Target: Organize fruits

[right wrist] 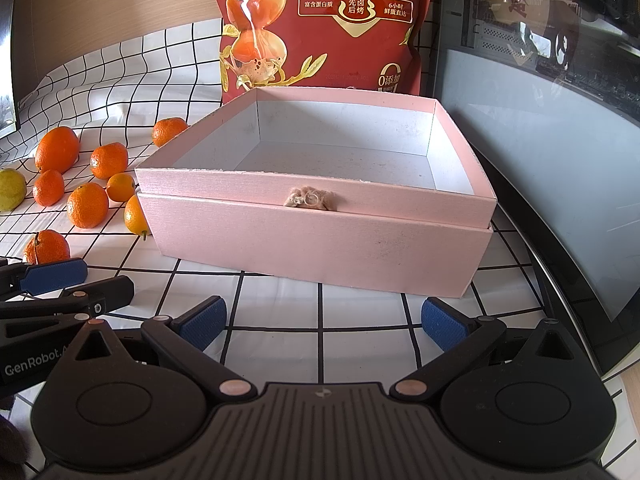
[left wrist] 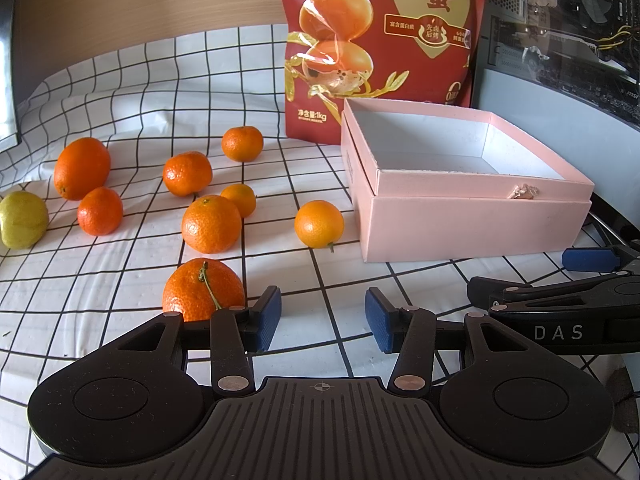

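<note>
left wrist: low, near oranges (left wrist: 211,223) | right wrist: facing box (right wrist: 316,236) | shared: both

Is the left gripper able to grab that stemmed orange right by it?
Probably yes. The left gripper is open and empty, the stemmed orange lies just beside its finger on the cloth, with nothing in between.

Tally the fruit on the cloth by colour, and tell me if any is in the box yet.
Orange fruits: 8
Yellow-green fruit: 1
Total: 9
In the pink box: 0; all of it lies on the checked cloth.
</note>
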`<action>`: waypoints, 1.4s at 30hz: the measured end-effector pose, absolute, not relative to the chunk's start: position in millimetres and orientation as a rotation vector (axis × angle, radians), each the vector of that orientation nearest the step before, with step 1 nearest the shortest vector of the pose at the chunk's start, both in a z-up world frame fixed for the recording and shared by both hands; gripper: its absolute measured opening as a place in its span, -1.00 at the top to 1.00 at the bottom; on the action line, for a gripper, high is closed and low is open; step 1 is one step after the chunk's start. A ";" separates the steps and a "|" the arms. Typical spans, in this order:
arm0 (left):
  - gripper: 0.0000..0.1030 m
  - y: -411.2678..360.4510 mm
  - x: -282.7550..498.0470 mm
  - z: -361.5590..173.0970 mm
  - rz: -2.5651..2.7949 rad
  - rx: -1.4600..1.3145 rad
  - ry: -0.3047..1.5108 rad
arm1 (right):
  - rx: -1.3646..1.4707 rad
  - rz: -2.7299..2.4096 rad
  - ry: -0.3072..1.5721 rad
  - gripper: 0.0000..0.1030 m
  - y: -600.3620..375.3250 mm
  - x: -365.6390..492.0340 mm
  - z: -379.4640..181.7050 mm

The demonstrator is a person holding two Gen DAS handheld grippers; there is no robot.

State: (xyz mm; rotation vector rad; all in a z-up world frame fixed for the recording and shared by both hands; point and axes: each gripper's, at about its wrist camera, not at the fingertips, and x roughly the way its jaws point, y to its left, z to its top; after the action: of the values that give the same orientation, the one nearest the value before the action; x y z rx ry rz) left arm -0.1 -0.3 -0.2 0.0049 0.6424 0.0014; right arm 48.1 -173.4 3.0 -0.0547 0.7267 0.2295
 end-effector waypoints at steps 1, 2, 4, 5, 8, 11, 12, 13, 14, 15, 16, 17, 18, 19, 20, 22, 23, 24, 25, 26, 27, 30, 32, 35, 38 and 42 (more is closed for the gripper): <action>-0.02 -0.3 -0.1 -0.2 0.001 0.005 0.642 | -0.055 0.230 0.727 -1.00 -173.4 48.1 3.0; -0.02 -0.4 -0.1 -0.2 0.001 0.005 0.642 | -0.055 0.229 0.727 -1.00 -173.4 48.1 3.0; -0.02 -0.3 -0.1 -0.2 0.001 0.005 0.642 | -0.055 0.229 0.727 -1.00 -173.5 48.1 2.8; -0.02 -0.4 -0.1 -0.2 0.001 0.005 0.642 | -0.055 0.229 0.727 -1.00 -173.5 48.1 2.7; -0.02 -0.3 -0.2 -0.2 -0.001 0.007 0.644 | -0.055 0.230 0.727 -1.00 -173.6 48.2 2.4; 0.00 1.0 0.3 -0.8 -0.010 -0.001 0.643 | -0.060 0.235 0.726 -1.00 -173.7 48.2 2.2; 0.01 2.8 0.0 -0.5 -0.021 -0.008 0.642 | -0.063 0.248 0.734 -1.00 -175.2 50.0 3.3; 0.02 5.9 -1.1 0.5 -0.052 -0.029 0.647 | -0.073 0.268 0.752 -1.00 -176.6 52.8 5.2; 0.03 12.3 -2.3 3.8 -0.094 -0.069 0.653 | -0.082 0.289 0.772 -1.00 -178.6 55.6 7.3; 0.03 21.8 -6.1 9.7 -0.136 -0.128 0.648 | -0.087 0.308 0.785 -1.00 -181.0 57.5 8.8; 0.03 30.5 -12.5 17.6 -0.151 -0.173 0.626 | -0.100 0.332 0.802 -1.00 -179.4 58.5 7.6; 0.03 38.8 -19.2 24.7 -0.156 -0.195 0.603 | -0.098 0.326 0.796 -1.00 -179.0 57.1 8.6; 0.03 50.5 -29.6 35.1 -0.160 -0.212 0.567 | -0.103 0.333 0.804 -1.00 -180.7 56.7 9.2; 0.03 61.4 -40.1 44.6 -0.158 -0.217 0.536 | -0.104 0.334 0.806 -1.00 -180.6 56.1 9.3; 0.03 73.9 -51.7 52.9 -0.145 -0.217 0.509 | -0.105 0.333 0.807 -1.00 -182.4 55.6 9.8; 0.03 101.3 -77.5 65.9 -0.083 -0.209 0.460 | -0.108 0.334 0.810 -1.00 -182.9 53.7 10.1; 0.03 117.1 -90.7 70.5 -0.041 -0.207 0.441 | -0.110 0.338 0.811 -1.00 -184.1 53.8 10.6; 0.03 130.7 -101.7 73.3 -0.006 -0.210 0.428 | -0.112 0.342 0.812 -1.00 -184.6 54.0 10.9; 0.03 146.3 -113.3 75.0 0.033 -0.222 0.416 | -0.114 0.350 0.810 -1.00 -185.1 53.3 10.9; 0.03 165.2 -127.6 75.9 0.075 -0.250 0.402 | -0.116 0.361 0.810 -1.00 -184.9 52.2 11.4; 0.03 180.3 -137.2 76.8 0.101 -0.279 0.392 | -0.126 0.378 0.812 -1.00 -183.0 50.3 11.9; 0.03 232.1 -166.8 79.0 0.212 -0.397 0.330 | -0.145 0.467 0.833 -0.99 -166.4 39.9 16.8; 0.03 258.8 -180.2 78.8 0.316 -0.427 0.295 | -0.156 0.559 0.815 -0.99 -146.3 23.9 23.9; 0.03 281.6 -184.5 75.0 0.394 -0.449 0.307 | -0.170 0.766 0.781 -0.99 -106.5 -3.9 37.8; 0.04 291.7 -179.1 67.9 0.358 -0.495 0.329 | -0.158 0.984 0.764 -0.99 -65.4 -29.6 52.9; 0.04 290.8 -165.0 46.7 0.304 -0.523 0.409 | -0.219 1.185 0.708 -0.99 -10.4 -62.2 68.7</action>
State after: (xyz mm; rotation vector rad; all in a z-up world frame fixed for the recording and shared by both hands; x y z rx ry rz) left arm -165.0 290.8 46.7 -0.5228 0.4086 0.3036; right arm -62.2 -10.4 68.7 -0.2193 0.7081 1.1851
